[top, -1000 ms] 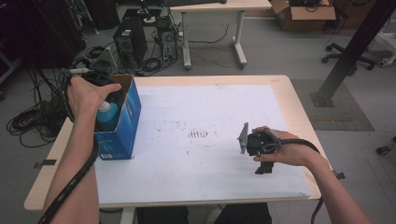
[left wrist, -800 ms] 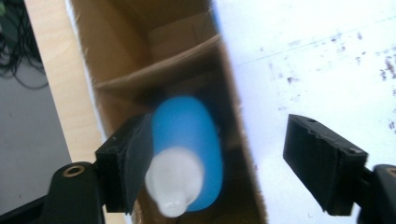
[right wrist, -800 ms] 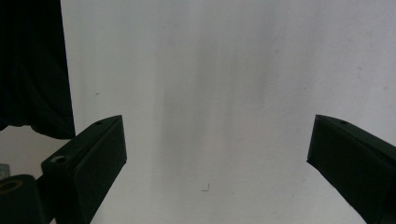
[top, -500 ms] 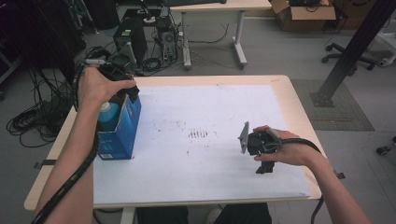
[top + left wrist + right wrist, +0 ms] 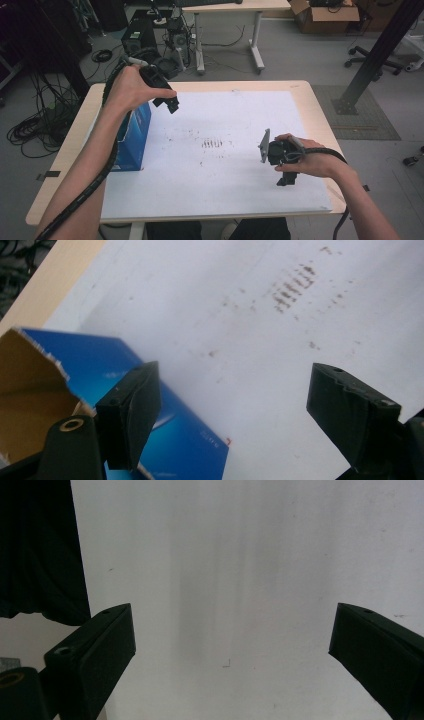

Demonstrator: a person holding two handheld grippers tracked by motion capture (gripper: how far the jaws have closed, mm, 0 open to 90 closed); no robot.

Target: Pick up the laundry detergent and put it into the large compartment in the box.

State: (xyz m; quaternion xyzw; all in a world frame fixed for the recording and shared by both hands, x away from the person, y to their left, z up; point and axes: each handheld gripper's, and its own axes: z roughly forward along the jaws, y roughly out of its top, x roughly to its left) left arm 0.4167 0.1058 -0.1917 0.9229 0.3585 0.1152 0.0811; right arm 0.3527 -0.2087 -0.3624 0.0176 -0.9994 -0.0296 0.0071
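An open blue cardboard box [image 5: 131,137] stands at the left edge of the white sheet [image 5: 225,115]. My left gripper [image 5: 171,105] hangs in the air just past the box's far right corner, its jaws open and empty. In the left gripper view the box's blue wall [image 5: 165,425] and brown inner flap [image 5: 30,385] lie low at the left behind the open left gripper [image 5: 235,400]. My right gripper [image 5: 288,179] rests low over the sheet's near right part, open and empty. The right gripper [image 5: 232,640] has bare white sheet between its jaws.
Brown smudge marks [image 5: 214,144] sit mid-sheet. The wooden table [image 5: 320,115] borders the sheet. My left forearm [image 5: 95,165] crosses over the box. On the floor beyond the far edge stand computer cases [image 5: 140,37], cables and another table's leg [image 5: 257,45].
My left gripper has lifted from over the box's opening and moved right, now past its corner above the sheet. The right gripper has stayed put.
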